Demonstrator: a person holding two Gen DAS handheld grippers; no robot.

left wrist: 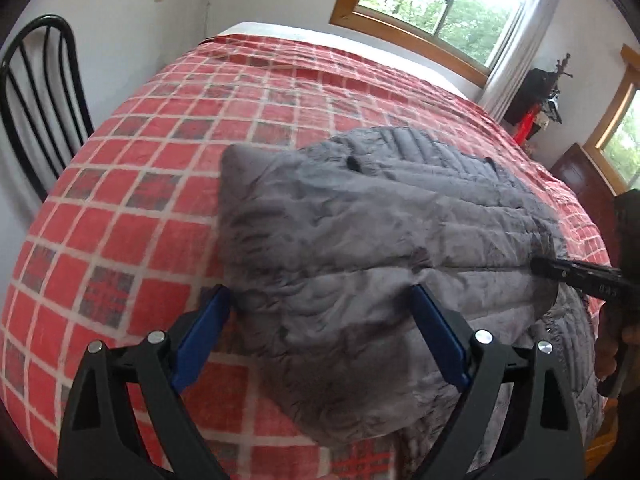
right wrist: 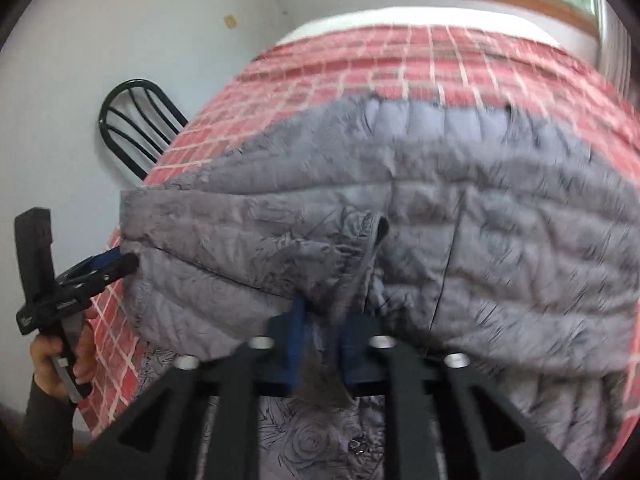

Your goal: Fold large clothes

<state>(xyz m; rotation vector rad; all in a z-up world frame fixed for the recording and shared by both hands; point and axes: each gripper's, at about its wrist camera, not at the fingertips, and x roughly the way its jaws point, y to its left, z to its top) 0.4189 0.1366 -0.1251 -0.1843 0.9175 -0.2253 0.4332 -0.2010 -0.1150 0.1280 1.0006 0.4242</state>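
Folding this grey quilted jacket (left wrist: 360, 232) well means keeping the two grips level with each other, so the lifted near flap comes over square and its edge lands true on the part lying flat. The jacket lies on the near half of the bed, spread across the red checked cover (left wrist: 140, 200), with one portion already doubled over on itself. The right gripper (right wrist: 322, 344) has its jaws drawn narrow on a dark fold of the jacket's near edge, the cloth pinched between the blue pads. The left gripper (left wrist: 320, 320) stands wide, its blue fingers (left wrist: 436, 332) straddling the jacket's left corner without clamping; it should, I judge, close on that corner before any lift, or the puffy fabric will slide and skew.

Beyond the jacket the cover runs smooth to the far edge of the bed. Left of the jacket stands a black chair (left wrist: 36, 96) against the white wall; behind the jacket, past the bed, is a wood-framed window (left wrist: 440, 4).
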